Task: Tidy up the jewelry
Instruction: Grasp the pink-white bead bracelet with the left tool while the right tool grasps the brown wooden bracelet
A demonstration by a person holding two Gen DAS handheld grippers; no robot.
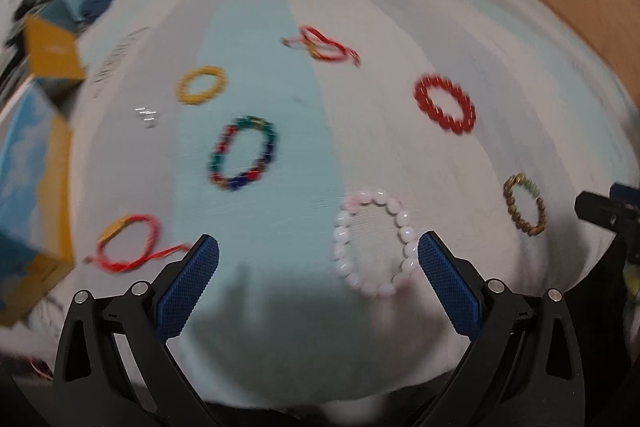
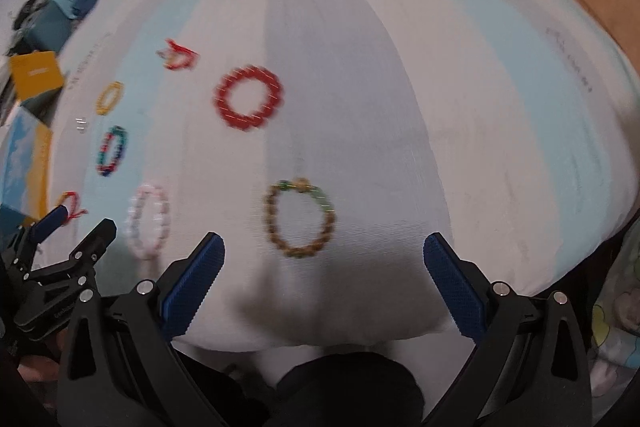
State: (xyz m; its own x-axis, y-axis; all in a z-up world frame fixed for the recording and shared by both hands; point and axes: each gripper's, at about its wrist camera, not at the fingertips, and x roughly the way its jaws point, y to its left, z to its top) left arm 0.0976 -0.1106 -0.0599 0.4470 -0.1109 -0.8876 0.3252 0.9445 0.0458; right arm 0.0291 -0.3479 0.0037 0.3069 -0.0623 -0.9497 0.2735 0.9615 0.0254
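Hovering low over the bed [image 1: 400, 7], both grippers are spread wide with nothing between their fingers. The left gripper [image 1: 318, 253] sits just short of the white bead bracelet [image 1: 372, 241], whose near right edge lies just beside the right-hand finger [image 1: 448, 291]. The right gripper [image 2: 324, 253] faces the brown bead bracelet [image 2: 298, 219], which lies just ahead of and between its fingers, apart from both.

Seven bracelets lie scattered on the striped sheet, none touching: also a multicoloured bead bracelet [image 1: 242, 153], a yellow ring [image 1: 202, 85], a red bead bracelet [image 1: 444, 105], a red cord bracelet [image 1: 128, 243] and a red cord tangle [image 1: 324, 45]. Open yellow-and-blue boxes [image 1: 36, 155] stand at the left edge of the bed, likely the destination.

Judged next step: a first pick-up. A sound grasp would pinch one side of a bead loop, not straddle the whole ring, pressing lightly since the soft bedding will yield. Both tools are pitched down and forward, side by side. Both views are motion-blurred.
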